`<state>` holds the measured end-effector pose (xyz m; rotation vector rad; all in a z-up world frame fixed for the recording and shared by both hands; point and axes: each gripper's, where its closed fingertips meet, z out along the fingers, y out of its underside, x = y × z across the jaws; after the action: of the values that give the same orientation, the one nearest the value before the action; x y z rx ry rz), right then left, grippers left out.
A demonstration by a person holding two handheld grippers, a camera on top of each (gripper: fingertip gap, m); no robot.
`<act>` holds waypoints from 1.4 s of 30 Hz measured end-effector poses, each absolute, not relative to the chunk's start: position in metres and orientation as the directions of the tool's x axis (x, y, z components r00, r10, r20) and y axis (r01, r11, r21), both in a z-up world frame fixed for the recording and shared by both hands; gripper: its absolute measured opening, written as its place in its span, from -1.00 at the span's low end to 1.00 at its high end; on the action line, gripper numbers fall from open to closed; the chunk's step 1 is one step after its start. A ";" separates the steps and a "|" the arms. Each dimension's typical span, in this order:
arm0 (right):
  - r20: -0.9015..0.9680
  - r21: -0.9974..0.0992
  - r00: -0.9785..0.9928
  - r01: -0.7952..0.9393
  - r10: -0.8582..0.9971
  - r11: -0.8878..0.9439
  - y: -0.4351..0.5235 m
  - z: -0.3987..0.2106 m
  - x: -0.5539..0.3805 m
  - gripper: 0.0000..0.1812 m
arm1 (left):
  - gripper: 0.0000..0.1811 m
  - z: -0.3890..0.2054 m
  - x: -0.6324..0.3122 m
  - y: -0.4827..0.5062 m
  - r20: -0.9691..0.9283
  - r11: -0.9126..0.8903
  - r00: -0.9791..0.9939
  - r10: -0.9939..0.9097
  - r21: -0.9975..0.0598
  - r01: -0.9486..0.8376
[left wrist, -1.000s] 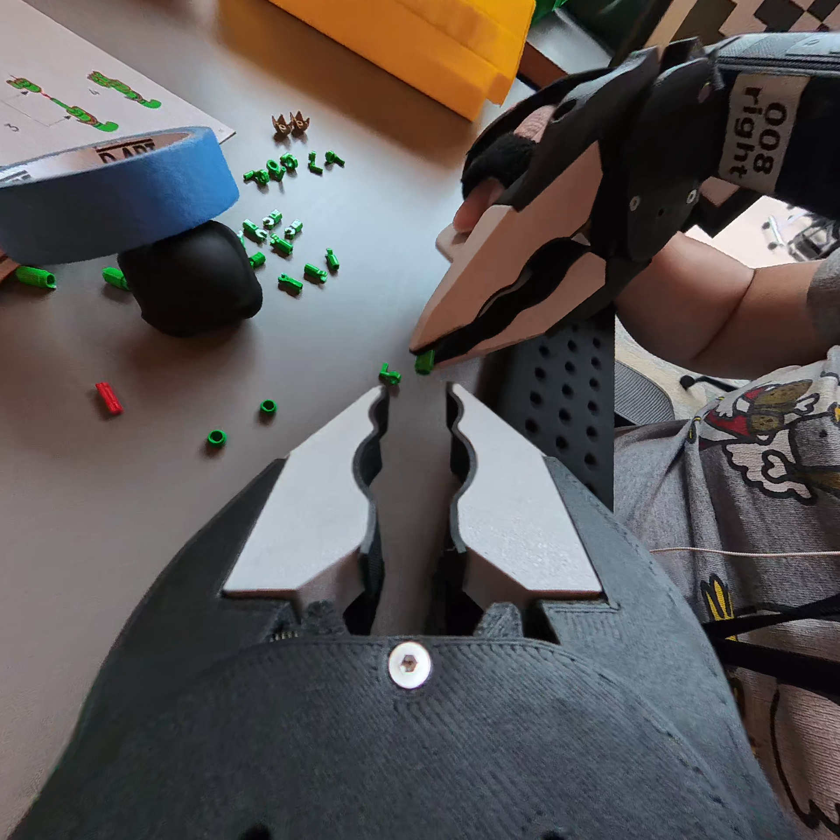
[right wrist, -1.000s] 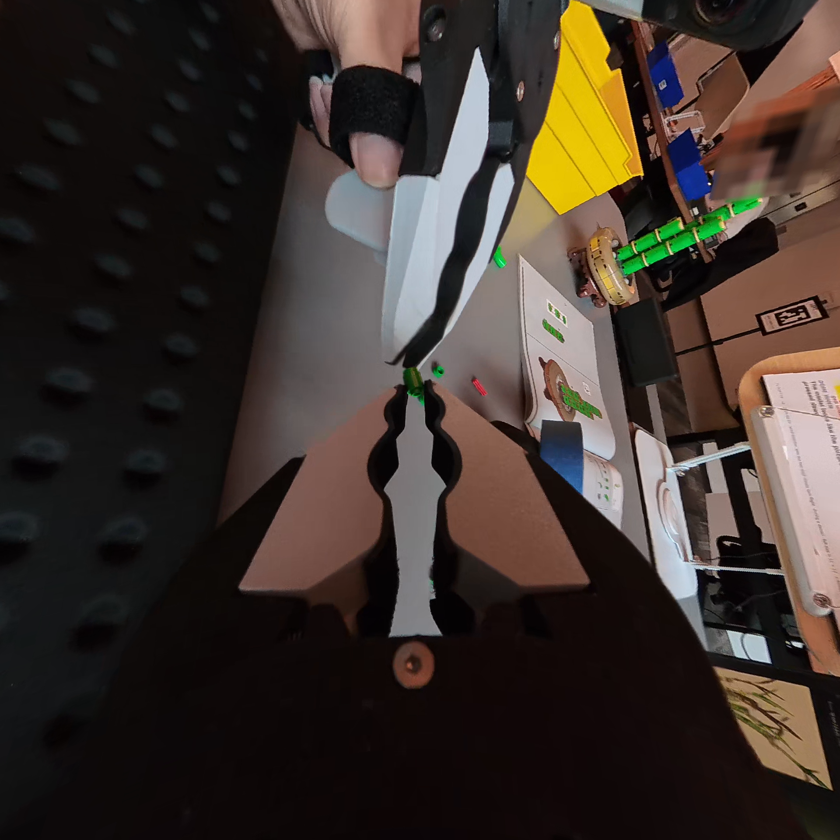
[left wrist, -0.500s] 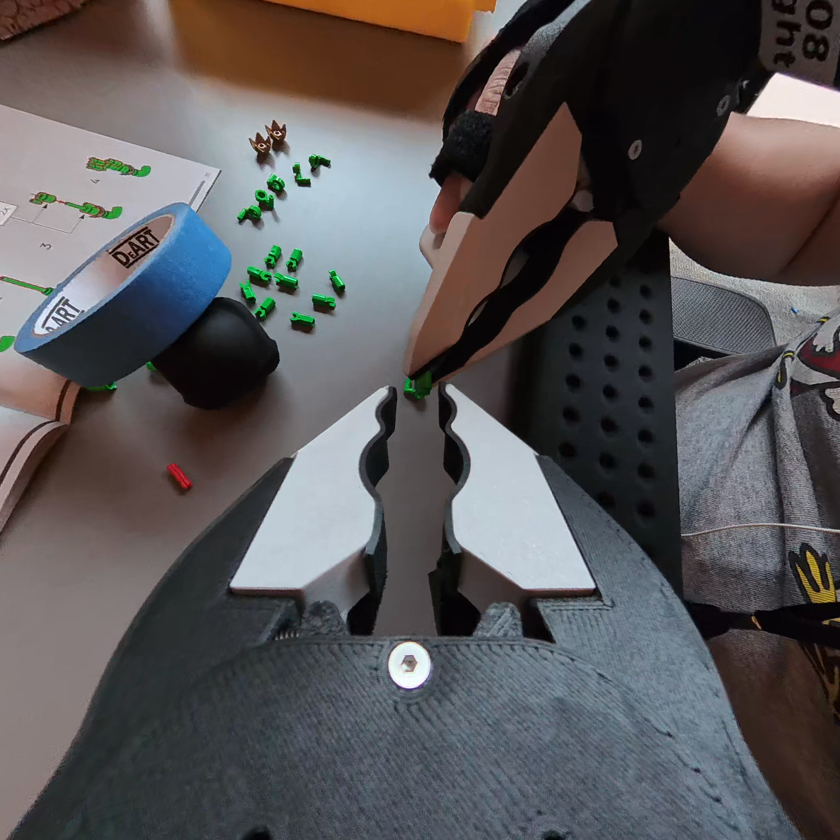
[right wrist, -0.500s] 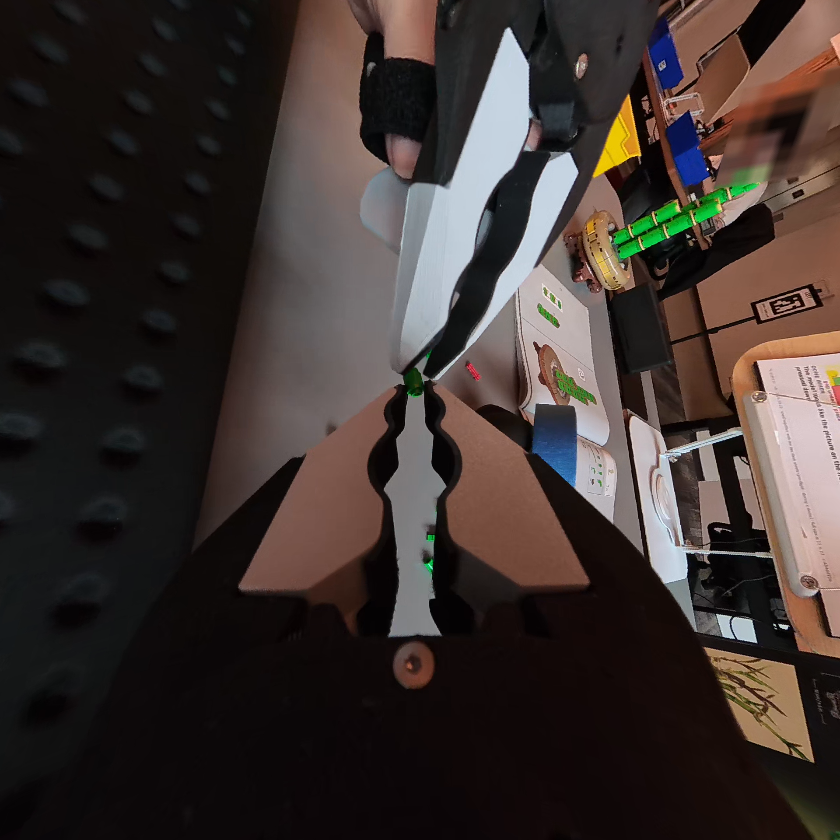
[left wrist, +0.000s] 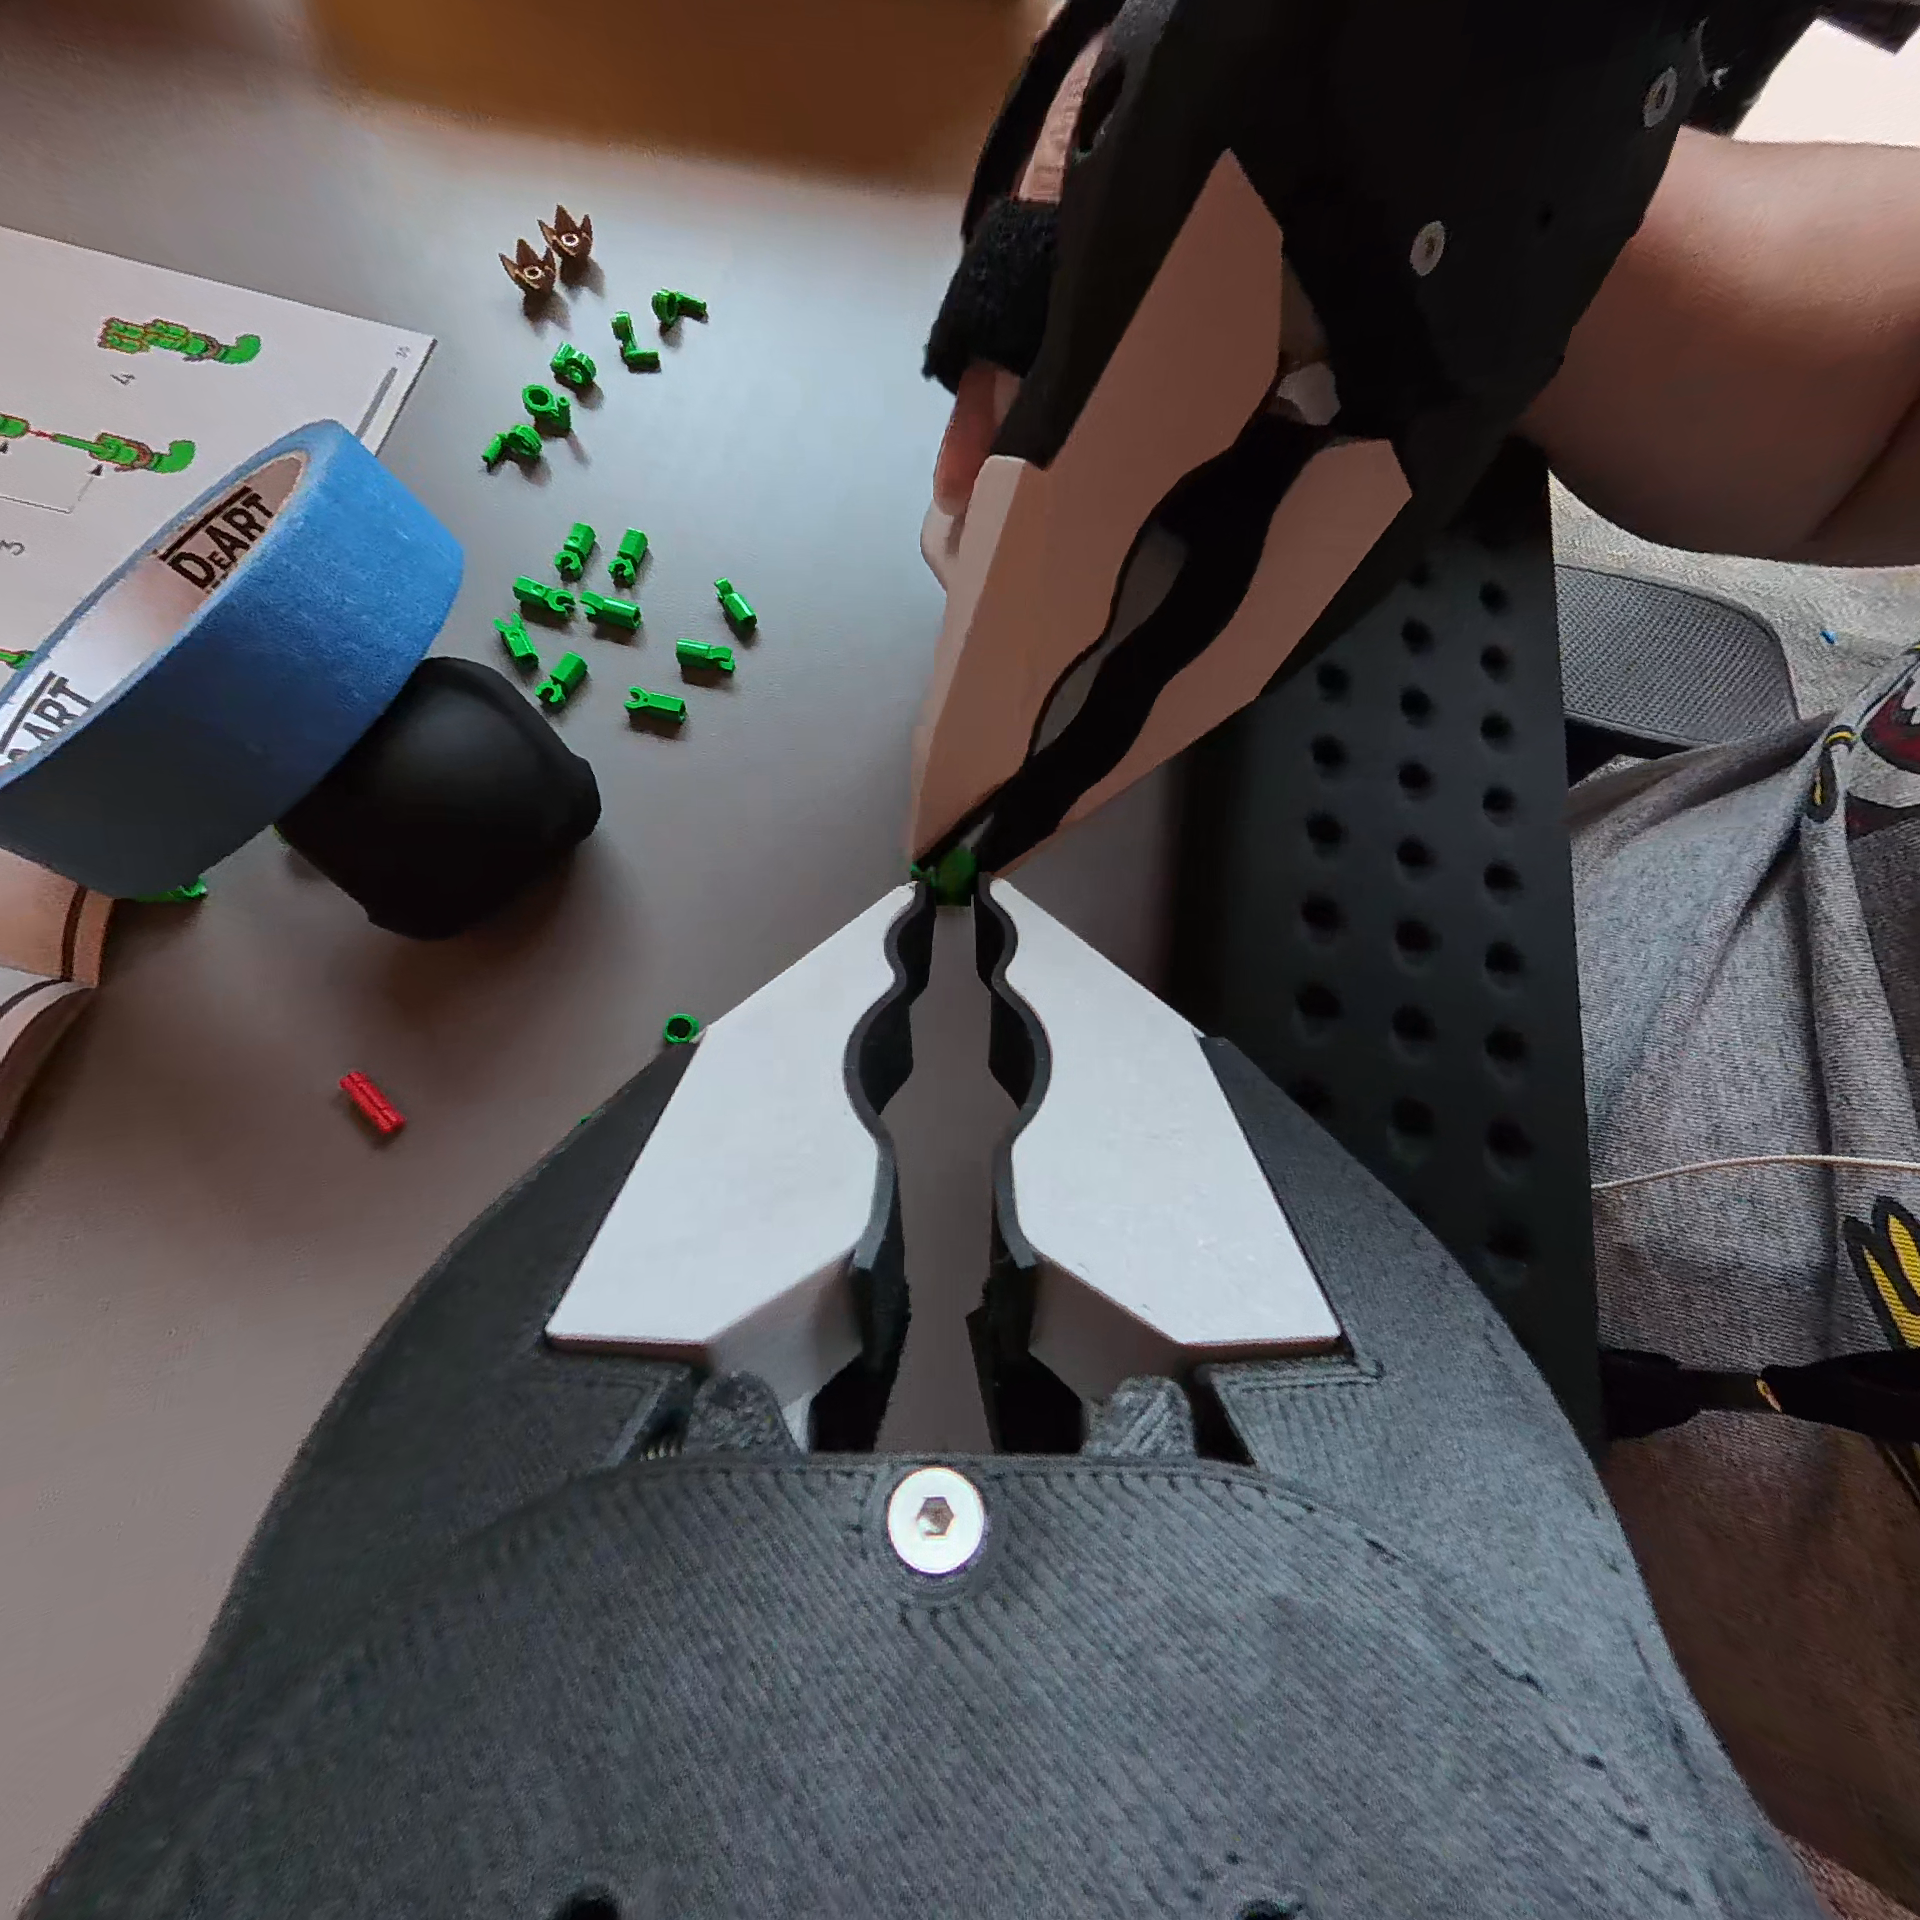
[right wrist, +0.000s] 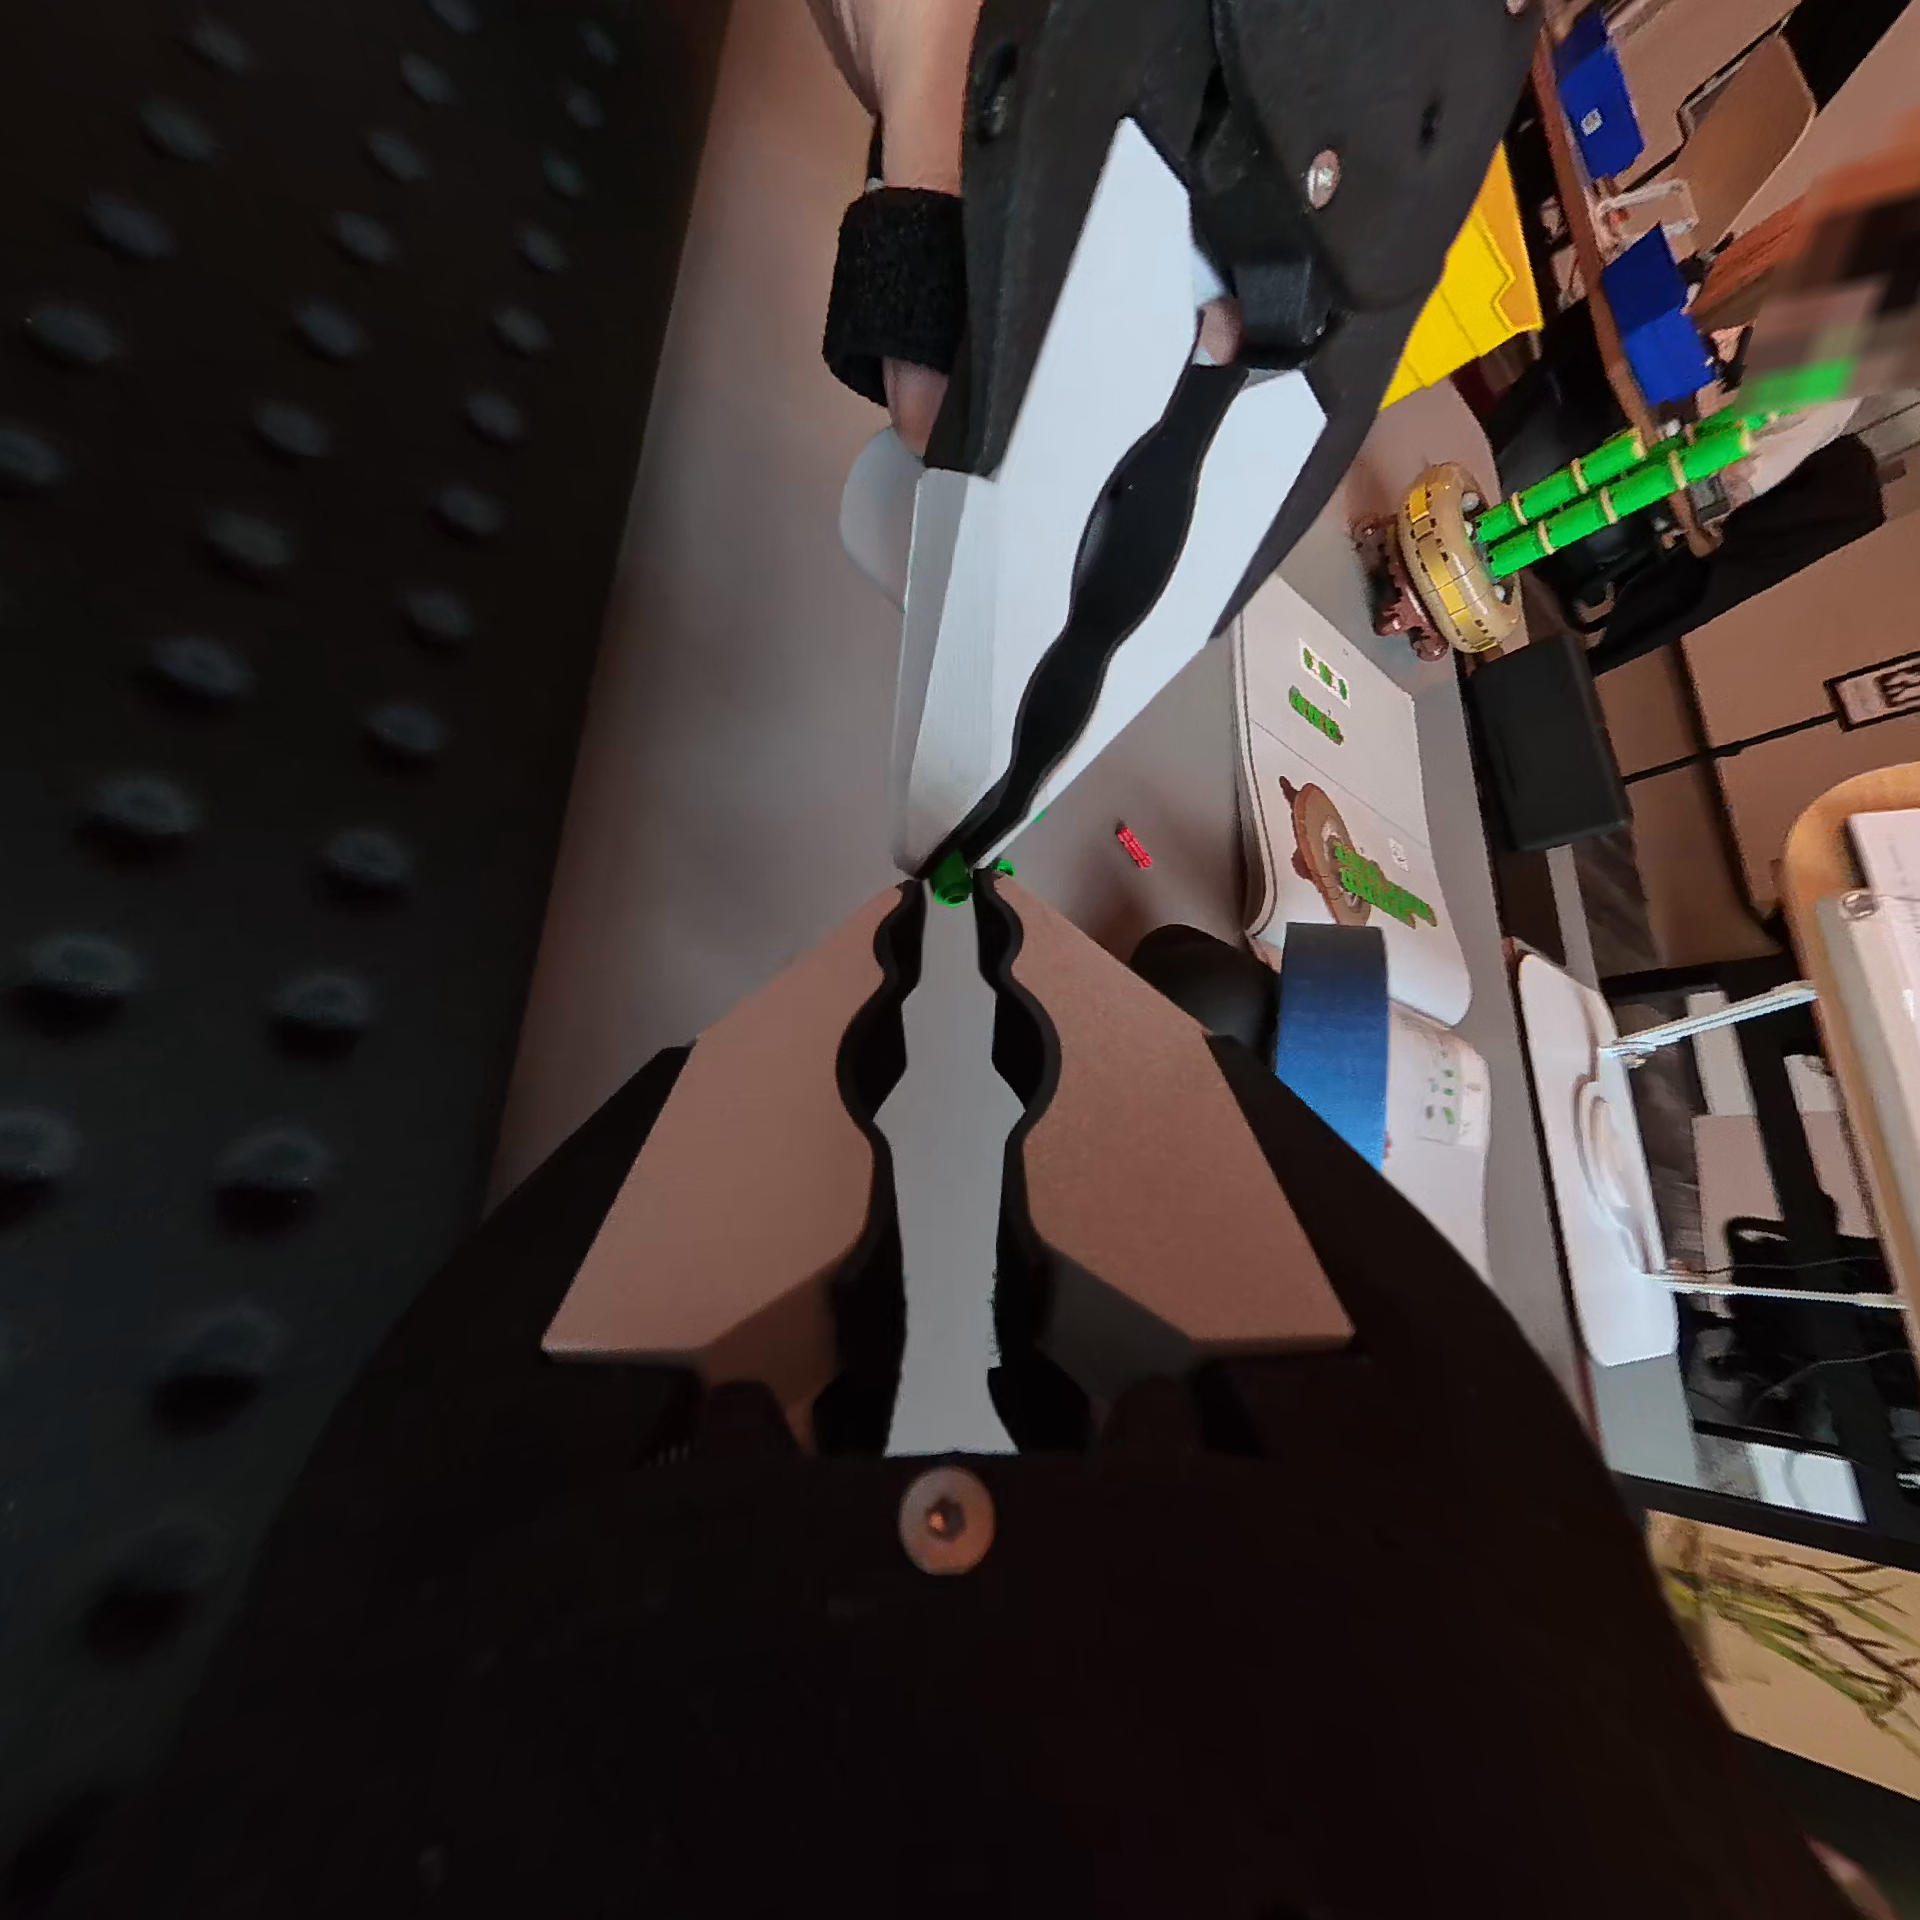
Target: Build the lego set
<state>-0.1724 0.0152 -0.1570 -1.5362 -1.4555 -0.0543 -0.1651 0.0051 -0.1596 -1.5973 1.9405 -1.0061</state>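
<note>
Our left claw (left wrist: 948, 902) has narrowed to a slim gap around the green piece (left wrist: 951, 876), tip-to-tip with our right claw (right wrist: 948, 896), also near-closed. Whose grip holds it, we cannot tell. Above the desk (left wrist: 208, 1299); likely mating two pieces.

Bright green pegs (left wrist: 613, 613) scatter over the grey-brown surface (left wrist: 208, 1299), one red piece (left wrist: 371, 1101) alone at eight o'clock. The tape roll (left wrist: 223, 665) is blue, leaning on a matte black lump (left wrist: 447, 800). Both tools show pale grey fingers (left wrist: 769, 1174) with black wavy liners. At one o'clock in the right wrist view, green rods (right wrist: 1590, 499) on a tan, brown-edged wheel (right wrist: 1449, 571).
</note>
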 end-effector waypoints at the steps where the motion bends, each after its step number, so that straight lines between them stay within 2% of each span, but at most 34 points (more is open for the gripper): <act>1: 0.593 -0.610 0.297 0.772 0.748 0.177 0.016 -0.158 -0.171 -0.85 | -0.94 -0.159 -0.165 0.006 0.116 0.067 -0.237 -0.965 -0.761 -0.645; 4: 0.516 -0.644 0.352 0.760 0.781 0.084 0.018 -0.162 -0.153 -0.79 | -0.94 -0.160 -0.168 0.012 0.135 0.027 -0.205 -0.969 -0.772 -0.635; 8: 0.191 -0.709 0.405 0.686 0.894 -0.159 0.008 -0.182 -0.136 -0.85 | -0.94 -0.161 -0.172 0.019 0.166 -0.029 -0.167 -0.972 -0.789 -0.614; 11: 0.032 -0.684 0.377 0.684 0.926 -0.255 0.002 -0.194 -0.135 -0.86 | -0.94 -0.160 -0.173 0.023 0.171 -0.048 -0.150 -0.974 -0.799 -0.599; 18: 0.128 -0.558 0.085 0.830 0.988 0.001 0.006 -0.184 -0.151 -0.88 | -0.94 -0.156 -0.178 0.031 0.169 -0.070 -0.123 -0.978 -0.819 -0.569; 22: 0.172 -0.376 -0.109 0.911 0.979 0.168 0.008 -0.189 -0.149 -0.87 | -0.94 -0.149 -0.187 0.041 0.102 -0.040 -0.084 -0.991 -0.835 -0.548; 25: 0.205 -0.311 -0.230 0.907 0.951 0.286 0.006 -0.191 -0.157 -0.82 | -0.94 -0.135 -0.191 0.047 0.090 -0.047 -0.065 -0.994 -0.870 -0.491; 31: 0.115 -0.208 -0.314 0.920 0.943 0.332 0.003 -0.203 -0.153 -0.85 | -0.94 -0.129 -0.191 0.055 0.163 -0.120 -0.054 -0.985 -0.878 -0.463; 42: 0.052 -0.259 -0.220 0.939 0.974 0.226 0.007 -0.207 -0.152 -0.97 | -0.94 -0.129 -0.184 0.067 0.199 -0.151 -0.049 -0.979 -0.861 -0.486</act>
<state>-0.1517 0.0072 -0.2069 -1.8194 -2.2925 0.2541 -0.1835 0.0675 -0.1294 -1.6730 1.5602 -1.1425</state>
